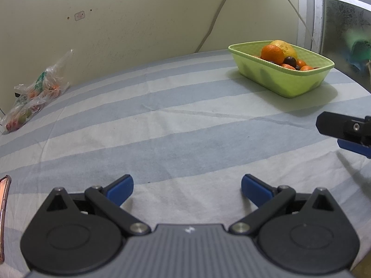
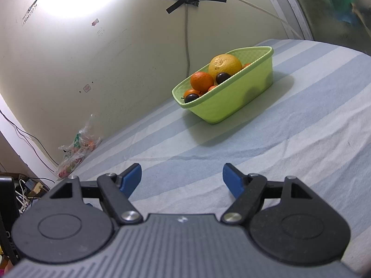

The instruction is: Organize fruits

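Observation:
A light green basket (image 1: 289,82) (image 2: 222,106) stands on the striped cloth near the wall. It holds an orange (image 1: 272,53) (image 2: 201,81), a large yellow fruit (image 1: 286,47) (image 2: 225,64), dark plums (image 1: 290,61) (image 2: 222,77) and small orange fruits. My left gripper (image 1: 187,188) is open and empty, low over the cloth, well short of the basket. My right gripper (image 2: 182,178) is open and empty, also short of the basket. Part of the right gripper shows at the right edge of the left wrist view (image 1: 347,132).
A clear plastic bag (image 1: 34,92) (image 2: 76,148) with more fruit lies by the wall at the far left. The blue and white striped cloth (image 1: 162,127) (image 2: 289,139) covers the surface. A phone edge (image 1: 3,208) lies at the near left. Cables hang on the wall.

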Motion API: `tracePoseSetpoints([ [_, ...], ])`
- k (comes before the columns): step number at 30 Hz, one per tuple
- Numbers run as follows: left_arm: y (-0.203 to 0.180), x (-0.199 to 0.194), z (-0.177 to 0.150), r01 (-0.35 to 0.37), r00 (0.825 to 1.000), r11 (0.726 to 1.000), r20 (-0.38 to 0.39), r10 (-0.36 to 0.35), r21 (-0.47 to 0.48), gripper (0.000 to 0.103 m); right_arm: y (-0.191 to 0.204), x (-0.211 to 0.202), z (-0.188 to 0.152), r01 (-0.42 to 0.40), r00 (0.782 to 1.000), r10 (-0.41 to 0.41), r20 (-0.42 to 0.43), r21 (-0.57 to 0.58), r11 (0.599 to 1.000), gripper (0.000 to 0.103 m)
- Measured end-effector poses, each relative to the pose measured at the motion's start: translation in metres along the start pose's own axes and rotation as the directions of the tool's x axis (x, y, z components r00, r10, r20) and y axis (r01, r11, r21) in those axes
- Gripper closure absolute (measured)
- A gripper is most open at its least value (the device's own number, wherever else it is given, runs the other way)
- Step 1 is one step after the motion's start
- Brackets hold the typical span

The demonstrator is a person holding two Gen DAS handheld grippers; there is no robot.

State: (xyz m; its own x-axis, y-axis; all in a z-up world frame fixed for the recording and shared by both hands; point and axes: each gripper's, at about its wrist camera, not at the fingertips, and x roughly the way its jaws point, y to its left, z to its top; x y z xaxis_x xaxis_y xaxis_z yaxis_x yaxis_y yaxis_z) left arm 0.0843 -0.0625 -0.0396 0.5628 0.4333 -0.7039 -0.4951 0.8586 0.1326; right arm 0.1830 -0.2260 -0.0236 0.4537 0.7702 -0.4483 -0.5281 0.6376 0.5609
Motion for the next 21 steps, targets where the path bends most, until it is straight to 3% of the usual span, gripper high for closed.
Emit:
tracePoseSetpoints([
  [21, 0.0009, 0.0002, 0.0007, -0.024, 1.0, 1.0, 0.003, 0.024, 0.002, 0.0, -0.0011, -0.0005, 0.0009, -0.008, 1.0, 0.008, -0.003, -0.001, 1.0, 0.024],
])
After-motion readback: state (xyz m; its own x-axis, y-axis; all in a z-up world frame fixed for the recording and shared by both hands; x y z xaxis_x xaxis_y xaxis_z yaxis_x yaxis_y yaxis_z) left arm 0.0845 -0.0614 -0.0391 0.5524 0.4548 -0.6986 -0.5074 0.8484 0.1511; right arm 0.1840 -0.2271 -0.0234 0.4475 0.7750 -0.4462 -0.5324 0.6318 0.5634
